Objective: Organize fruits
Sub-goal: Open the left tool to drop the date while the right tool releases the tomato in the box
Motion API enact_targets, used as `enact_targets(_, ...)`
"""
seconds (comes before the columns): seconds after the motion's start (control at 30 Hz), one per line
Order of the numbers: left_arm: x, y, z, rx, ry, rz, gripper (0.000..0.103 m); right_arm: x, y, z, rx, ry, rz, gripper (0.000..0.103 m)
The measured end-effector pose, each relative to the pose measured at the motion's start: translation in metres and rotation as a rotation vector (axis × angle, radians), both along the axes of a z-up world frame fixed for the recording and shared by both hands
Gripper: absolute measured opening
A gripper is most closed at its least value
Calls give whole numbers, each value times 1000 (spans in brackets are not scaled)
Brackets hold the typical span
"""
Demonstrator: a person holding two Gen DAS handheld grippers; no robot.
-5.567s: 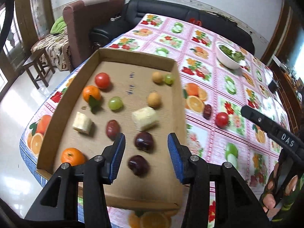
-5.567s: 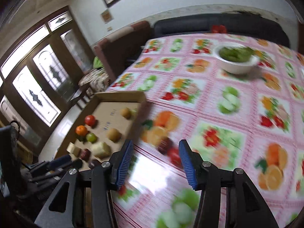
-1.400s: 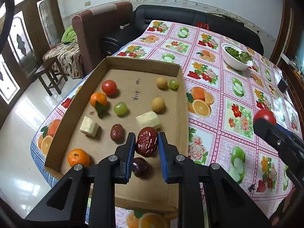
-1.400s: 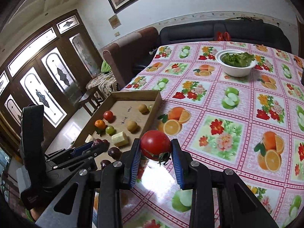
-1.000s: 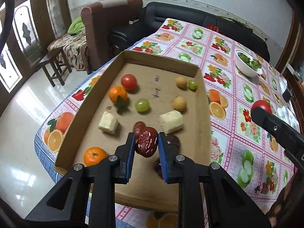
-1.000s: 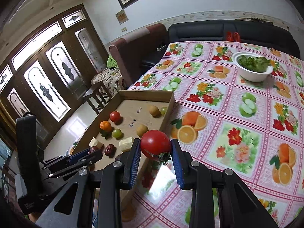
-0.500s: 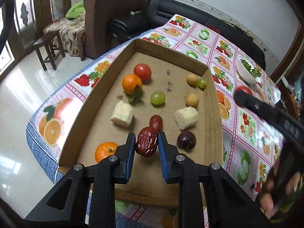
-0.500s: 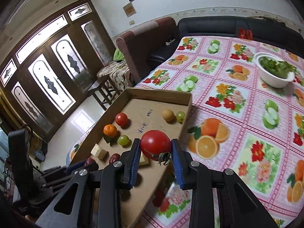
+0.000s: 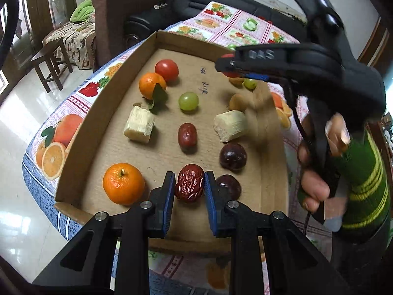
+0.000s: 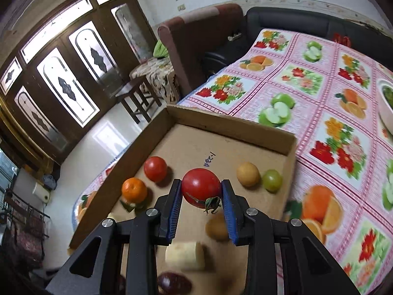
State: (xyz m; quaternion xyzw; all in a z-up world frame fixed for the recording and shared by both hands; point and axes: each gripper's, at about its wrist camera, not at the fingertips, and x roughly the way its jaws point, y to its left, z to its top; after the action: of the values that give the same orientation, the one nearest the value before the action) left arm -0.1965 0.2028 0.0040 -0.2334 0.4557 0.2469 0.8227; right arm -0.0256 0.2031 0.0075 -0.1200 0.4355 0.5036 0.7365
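A cardboard tray (image 9: 93,113) holds several fruits. My left gripper (image 9: 189,186) is shut on a wrinkled red date (image 9: 189,186), held over the tray's near end between an orange (image 9: 123,183) and a dark plum (image 9: 228,187). My right gripper (image 10: 201,191) is shut on a red tomato (image 10: 201,189), held above the tray's (image 10: 235,127) far half beside another tomato (image 10: 155,168). The right gripper also shows in the left wrist view (image 9: 227,65), over the tray's far right corner.
In the tray lie two pale cane pieces (image 9: 139,125), a date (image 9: 187,135), a green grape (image 9: 188,100), a leafy orange (image 9: 151,85), a tomato (image 9: 167,69), a plum (image 9: 232,156) and small yellow fruits (image 10: 248,174). A white bowl (image 10: 386,105) stands far right. An armchair (image 10: 196,34) and stool (image 10: 137,98) stand beyond the table edge.
My right gripper has swung left with the tomato, from over the tablecloth to over the tray's far half. My left gripper has drawn back toward the tray's near end with the date.
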Motion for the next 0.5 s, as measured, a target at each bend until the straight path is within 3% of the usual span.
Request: enact_targets(0.5,13,-6,-9,48,54,17,22,-3,44,-29,-157,-18,86,35)
